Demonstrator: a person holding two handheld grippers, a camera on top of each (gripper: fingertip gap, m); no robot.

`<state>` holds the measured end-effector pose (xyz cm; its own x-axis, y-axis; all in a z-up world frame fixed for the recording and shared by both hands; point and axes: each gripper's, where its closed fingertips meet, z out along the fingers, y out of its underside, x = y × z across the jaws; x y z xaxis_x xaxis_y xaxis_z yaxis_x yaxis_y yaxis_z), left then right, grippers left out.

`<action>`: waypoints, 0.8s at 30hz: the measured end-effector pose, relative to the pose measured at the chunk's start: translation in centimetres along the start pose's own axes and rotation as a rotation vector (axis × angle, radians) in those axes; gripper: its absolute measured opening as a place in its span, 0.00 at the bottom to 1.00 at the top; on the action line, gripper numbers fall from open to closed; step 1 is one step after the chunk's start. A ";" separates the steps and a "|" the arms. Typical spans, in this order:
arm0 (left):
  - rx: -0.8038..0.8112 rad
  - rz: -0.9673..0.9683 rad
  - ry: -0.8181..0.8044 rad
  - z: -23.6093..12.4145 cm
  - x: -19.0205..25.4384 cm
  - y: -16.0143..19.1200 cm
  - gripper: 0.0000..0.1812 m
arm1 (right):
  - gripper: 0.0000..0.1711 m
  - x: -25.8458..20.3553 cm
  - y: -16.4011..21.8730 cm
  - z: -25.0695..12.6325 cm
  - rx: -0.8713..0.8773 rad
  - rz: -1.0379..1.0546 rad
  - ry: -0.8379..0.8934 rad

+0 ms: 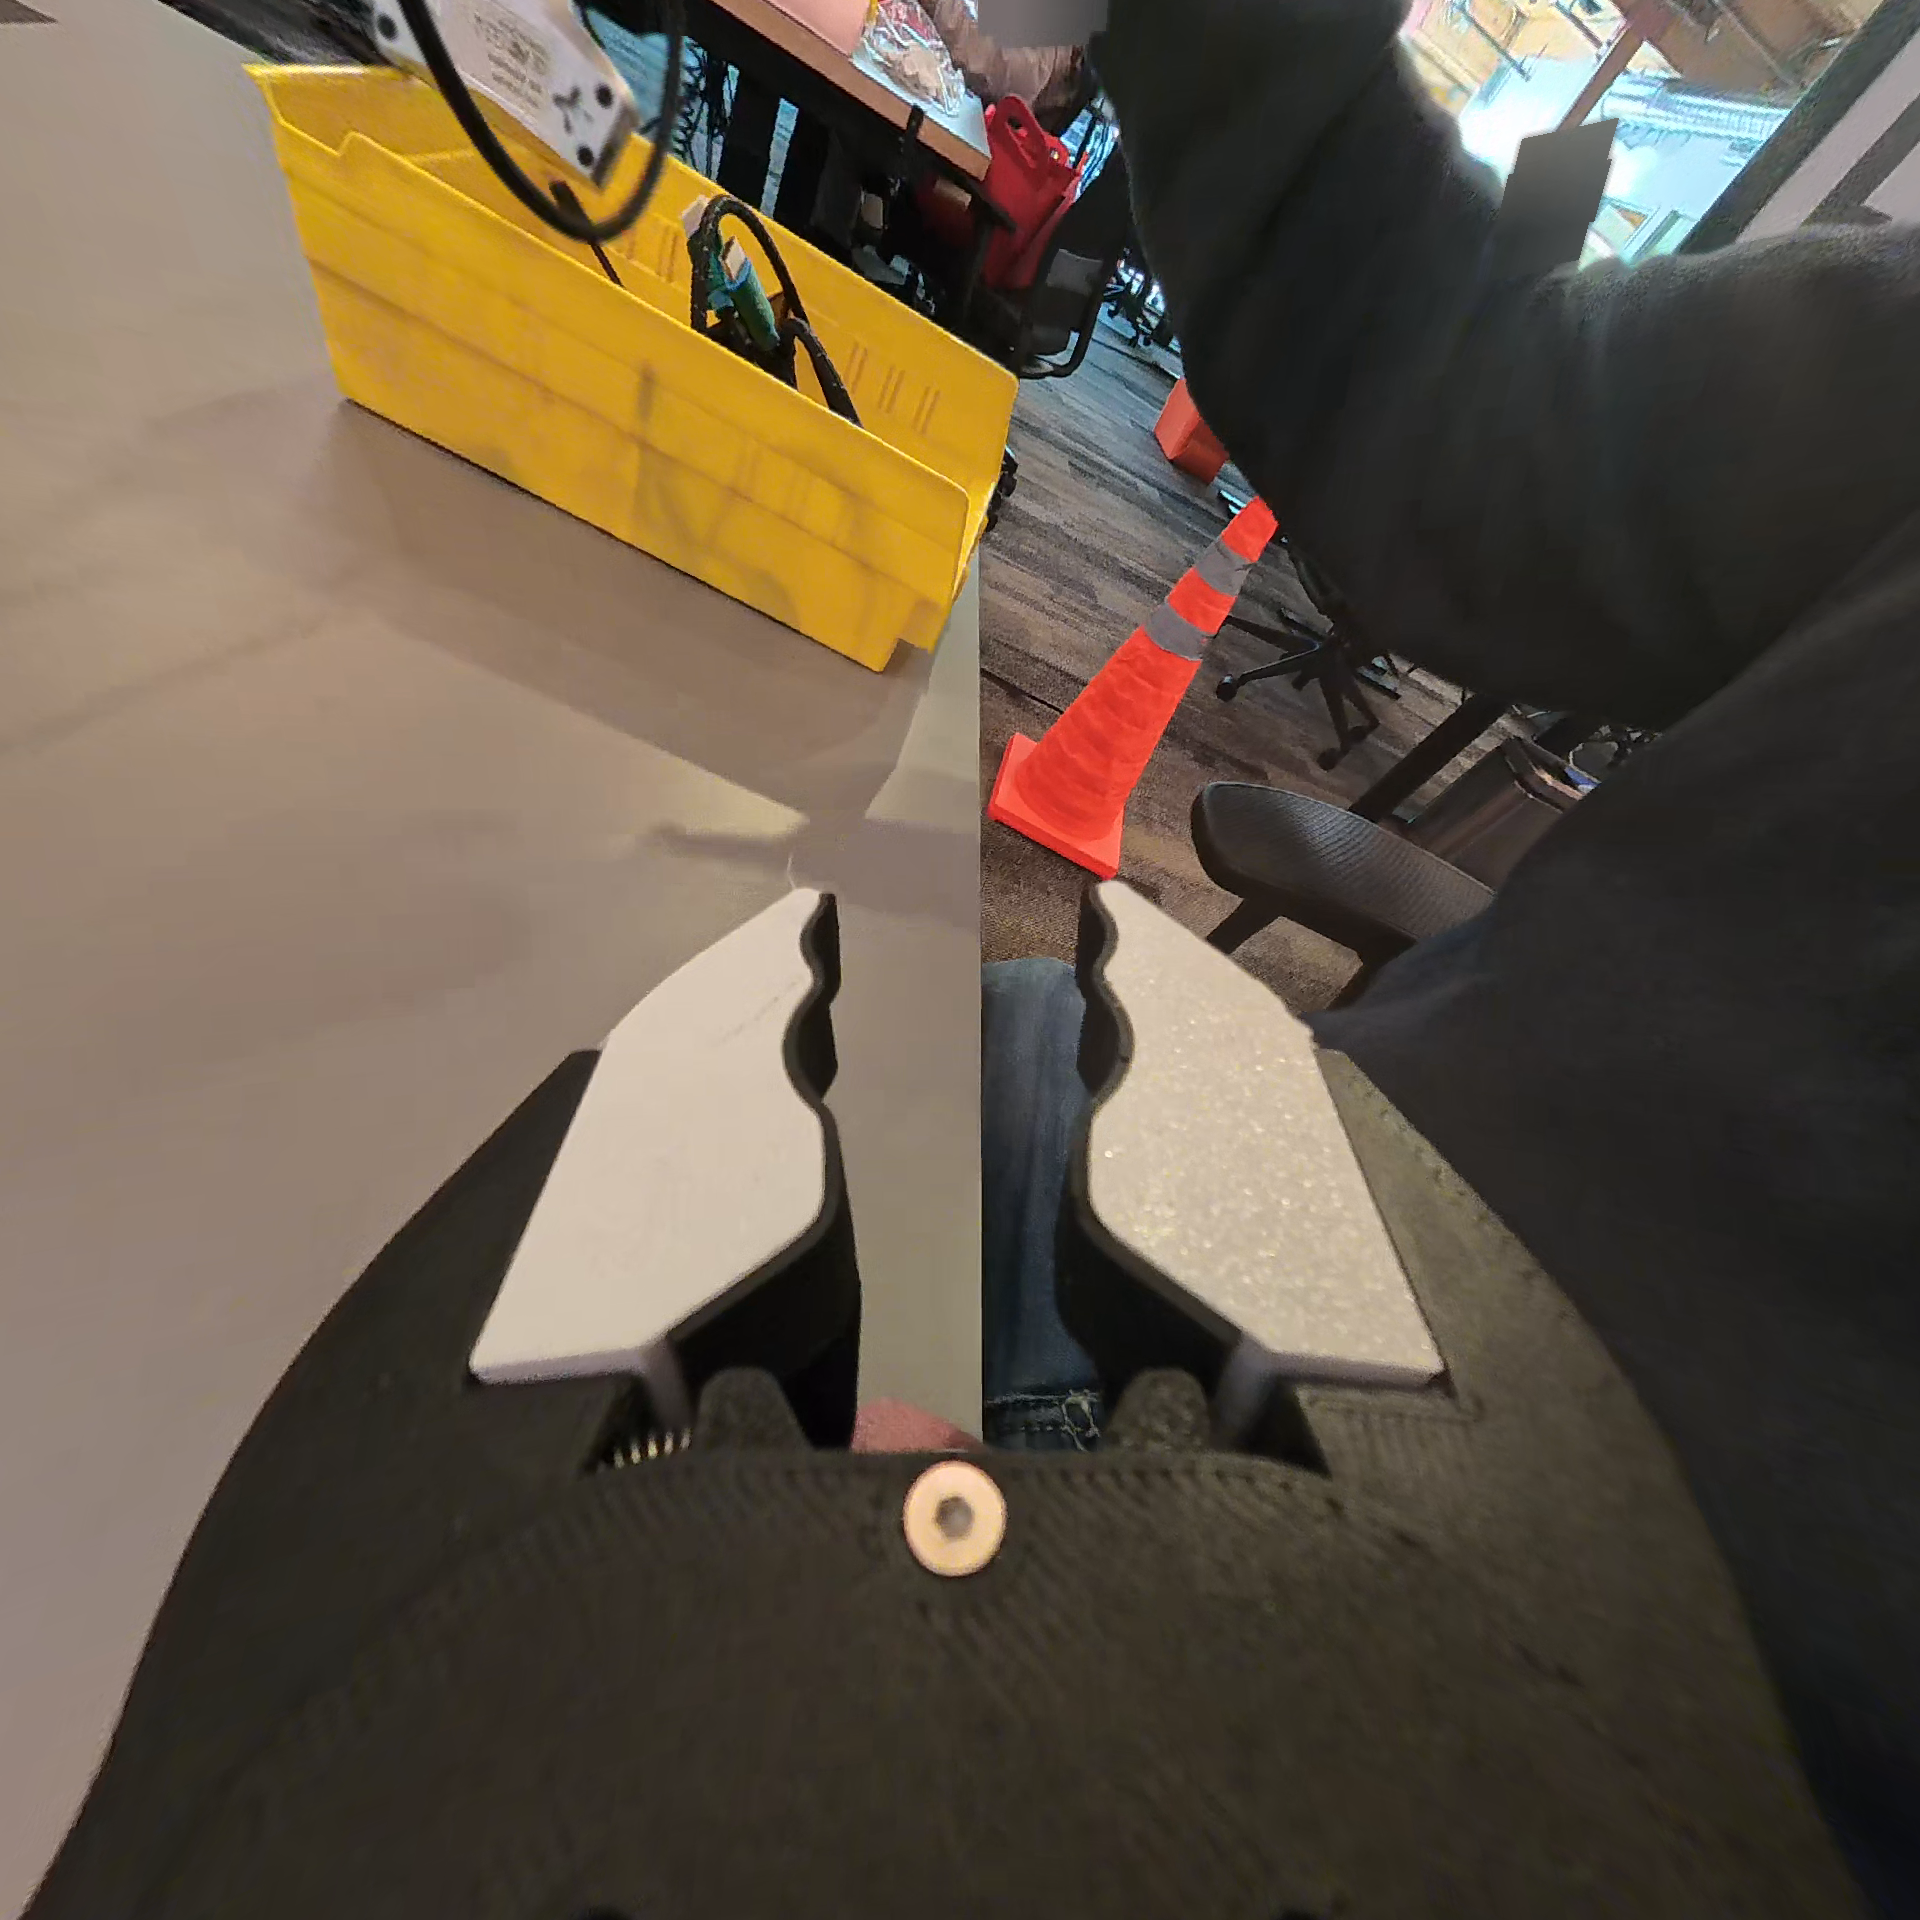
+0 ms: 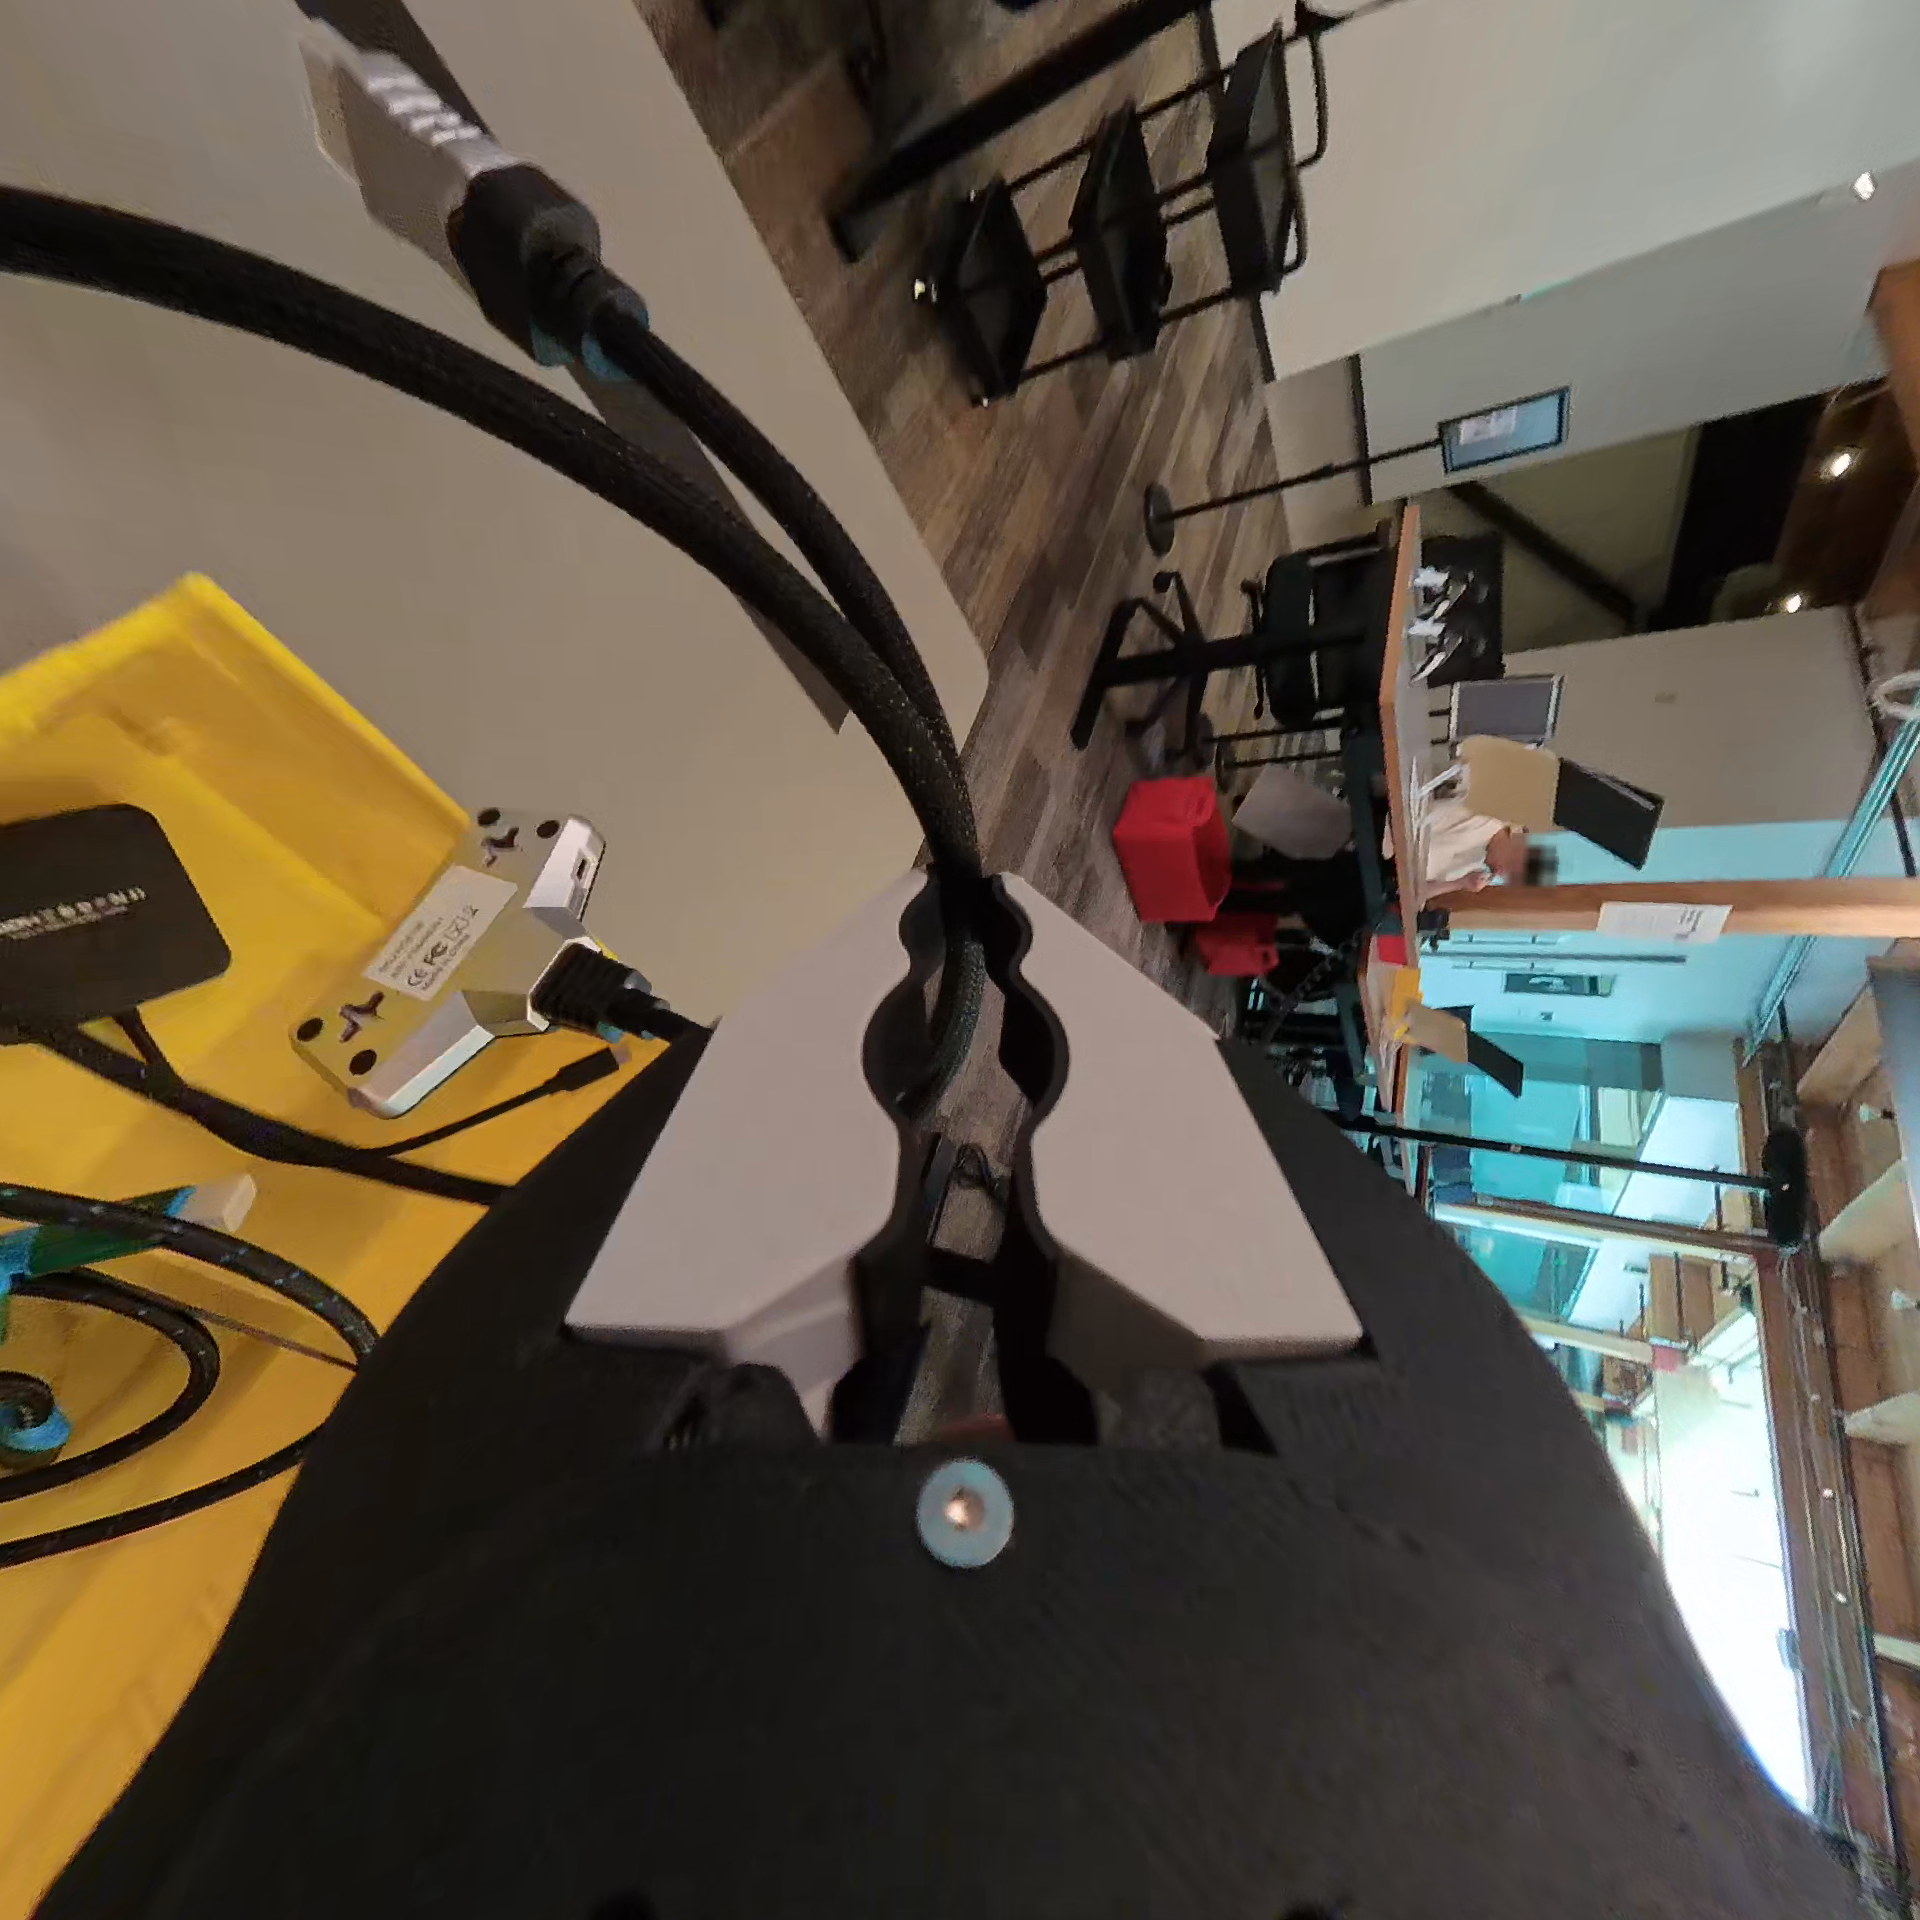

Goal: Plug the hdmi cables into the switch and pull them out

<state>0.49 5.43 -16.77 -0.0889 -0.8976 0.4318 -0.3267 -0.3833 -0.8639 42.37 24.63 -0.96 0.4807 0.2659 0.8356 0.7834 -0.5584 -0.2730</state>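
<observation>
My right gripper (image 2: 961, 894) is shut on a looped black braided HDMI cable (image 2: 790, 561). The cable's plug (image 2: 416, 114) hangs free at the top left, above the table. The silver switch (image 2: 447, 966) hangs over the yellow bin (image 2: 239, 727) with a black cable's plug (image 2: 592, 992) in one port. In the left wrist view the switch (image 1: 530, 73) shows at the top left, above the bin (image 1: 582, 416). My left gripper (image 1: 956, 904) is open and empty, low over the table's edge and well short of the bin.
The bin holds a black box (image 2: 94, 914) and a coiled cable with a green plug (image 1: 743, 301). A person's dark sleeve (image 1: 1455, 364) fills the right of the left wrist view. The grey table (image 1: 312, 831) ends at mid-frame. Beyond it are an orange cone (image 1: 1122, 696) and a chair (image 1: 1330, 883). Tip to tip, the grippers are about 50 centimetres apart.
</observation>
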 end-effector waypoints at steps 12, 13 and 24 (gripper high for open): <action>-0.024 0.001 -0.019 0.3 -0.3 0.5 0.24 | 0.03 -5.7 6.5 4.7 -0.115 0.062 -0.122; -0.024 0.000 -0.019 0.3 -0.3 0.5 0.24 | 0.03 -5.9 6.7 4.9 -0.120 0.062 -0.121; -0.030 -0.004 -0.013 0.4 -0.2 0.7 0.24 | 0.04 -8.4 4.7 5.5 -0.025 0.077 -0.231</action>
<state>0.67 5.26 -17.59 -0.0755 -0.8988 0.4318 -0.3547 -0.3805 -0.8541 44.15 24.09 -11.91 0.6179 0.3930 0.6810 0.7327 -0.6020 -0.3174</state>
